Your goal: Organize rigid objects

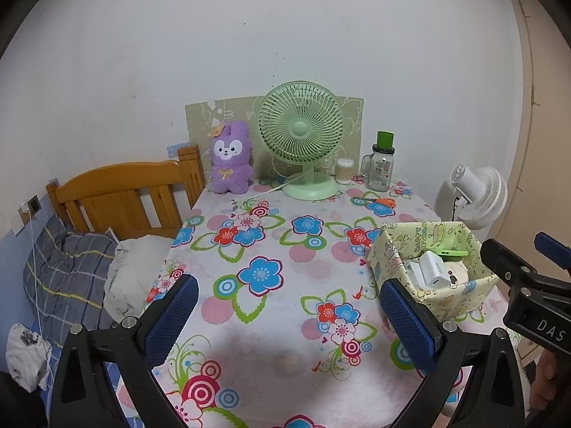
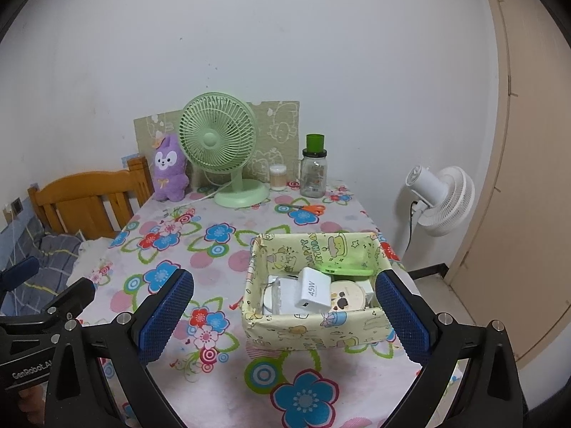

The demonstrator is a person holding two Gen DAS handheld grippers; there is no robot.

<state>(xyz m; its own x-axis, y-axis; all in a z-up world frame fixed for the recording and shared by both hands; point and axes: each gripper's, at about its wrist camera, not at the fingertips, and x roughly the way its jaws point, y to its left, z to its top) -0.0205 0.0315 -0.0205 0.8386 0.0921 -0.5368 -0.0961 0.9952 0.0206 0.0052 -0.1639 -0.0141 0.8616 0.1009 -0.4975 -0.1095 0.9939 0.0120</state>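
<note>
A yellow patterned box [image 2: 314, 328] [image 1: 392, 249] stands on the flowered table, right of centre. It holds a white 45W charger [image 2: 312, 290] [image 1: 433, 271], a round cream case [image 2: 348, 294], a green flat item [image 2: 344, 269] and other white pieces. My right gripper [image 2: 285, 317] hovers open just in front of the box, which shows between its blue pads [image 2: 166, 315]. My left gripper [image 1: 291, 317] is open above bare cloth, left of the box. Orange-handled scissors [image 2: 308, 208] [image 1: 382, 201] lie far back on the table.
At the back stand a green desk fan [image 1: 301, 142], a purple plush [image 1: 230, 158], a cotton swab jar [image 1: 344, 171] and a glass jar with green lid [image 1: 382, 166]. A wooden bed head [image 1: 125, 196] and bedding lie left. A white floor fan [image 2: 442, 196] is right.
</note>
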